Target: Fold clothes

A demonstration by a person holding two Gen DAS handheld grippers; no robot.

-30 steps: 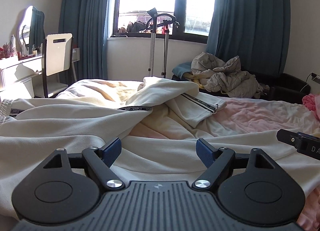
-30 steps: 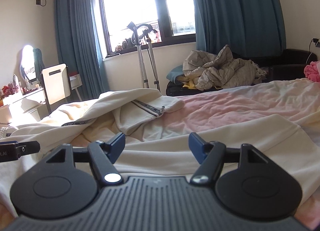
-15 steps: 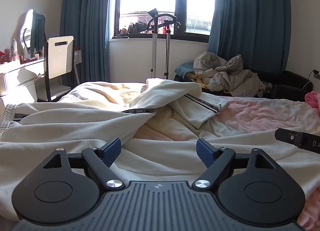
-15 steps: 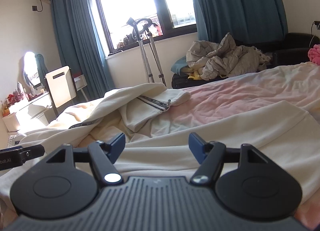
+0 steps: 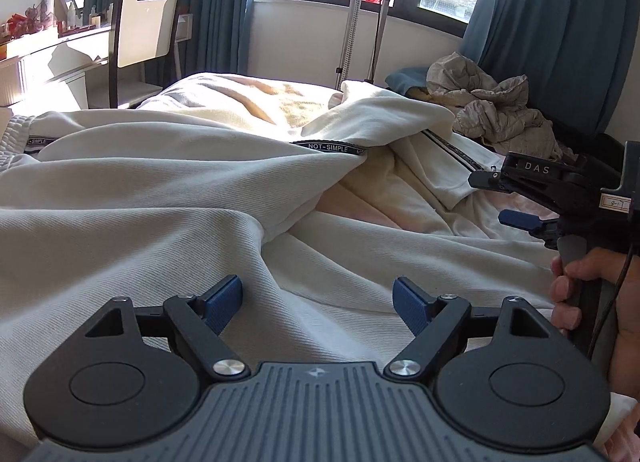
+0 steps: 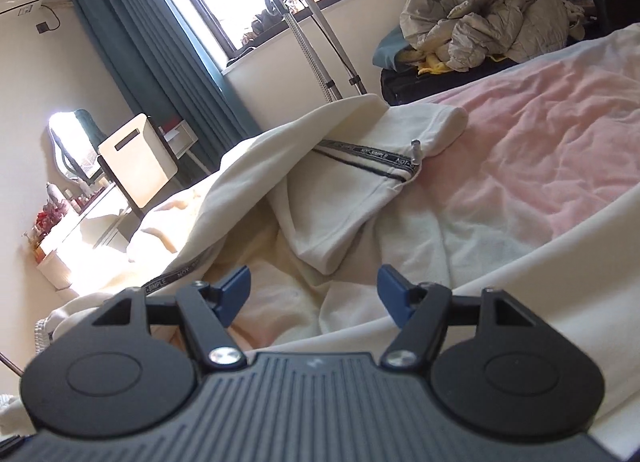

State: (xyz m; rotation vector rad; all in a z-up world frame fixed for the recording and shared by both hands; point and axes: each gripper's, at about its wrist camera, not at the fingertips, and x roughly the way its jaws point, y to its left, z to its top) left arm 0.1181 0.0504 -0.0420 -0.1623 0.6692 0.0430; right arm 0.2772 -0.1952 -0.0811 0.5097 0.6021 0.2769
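Jaws of left gripper point(image 5: 318, 298) and right gripper point(image 6: 314, 288) wide, empty, cream garment point(image 5: 168, 197) rumpled, edges cut off

Cream jacket point(image 5: 140, 197), pink sheet point(image 6: 540, 149)

I am looking across the bed point(image 6: 560, 133), its pink sheet point(image 6: 520, 165) lying rumpled. A cream garment point(image 5: 140, 213) is sprawling over it in loose folds, its zipper edge point(image 6: 368, 155) lying on the sheet.
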